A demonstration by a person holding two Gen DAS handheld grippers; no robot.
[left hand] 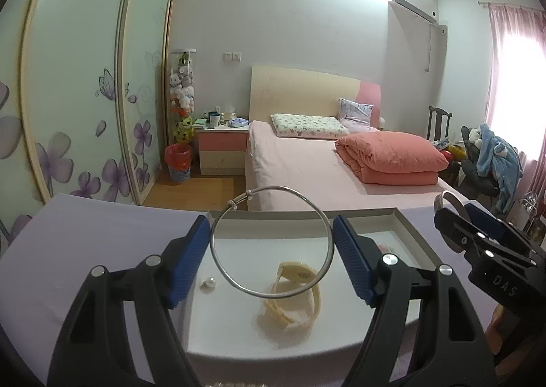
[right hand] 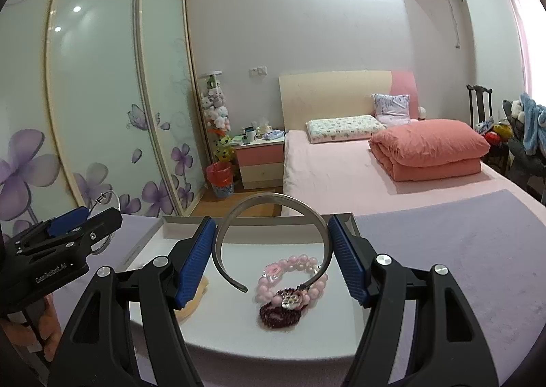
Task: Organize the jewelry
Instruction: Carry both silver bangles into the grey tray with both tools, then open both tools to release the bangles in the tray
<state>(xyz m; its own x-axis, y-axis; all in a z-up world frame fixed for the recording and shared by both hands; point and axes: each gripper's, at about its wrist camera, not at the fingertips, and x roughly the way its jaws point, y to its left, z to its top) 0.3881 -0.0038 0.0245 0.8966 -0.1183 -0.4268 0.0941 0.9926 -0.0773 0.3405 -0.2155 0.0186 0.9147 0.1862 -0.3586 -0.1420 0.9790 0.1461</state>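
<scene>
Silver wire bangle (left hand: 271,240) and flat metal cuff (right hand: 273,237) clamped between ribbed pads.

A home bedroom is shown. Ahead of the claw, a bed (left hand: 307,168) with pillows and a folded pink quilt (left hand: 392,156) is seen. To its left, a cluttered nightstand (left hand: 223,148) and a flower-printed sliding wardrobe (left hand: 85,80) are placed; a curtained window (left hand: 518,80) is set at the right.

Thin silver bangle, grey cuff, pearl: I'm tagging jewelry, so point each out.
Thin silver bangle (left hand: 326,223), left wrist view, on its wire's upper right arc.
Grey cuff (right hand: 269,197), right wrist view, top of its band.
Pearl (left hand: 211,283), left wrist view, on its round body.
</scene>
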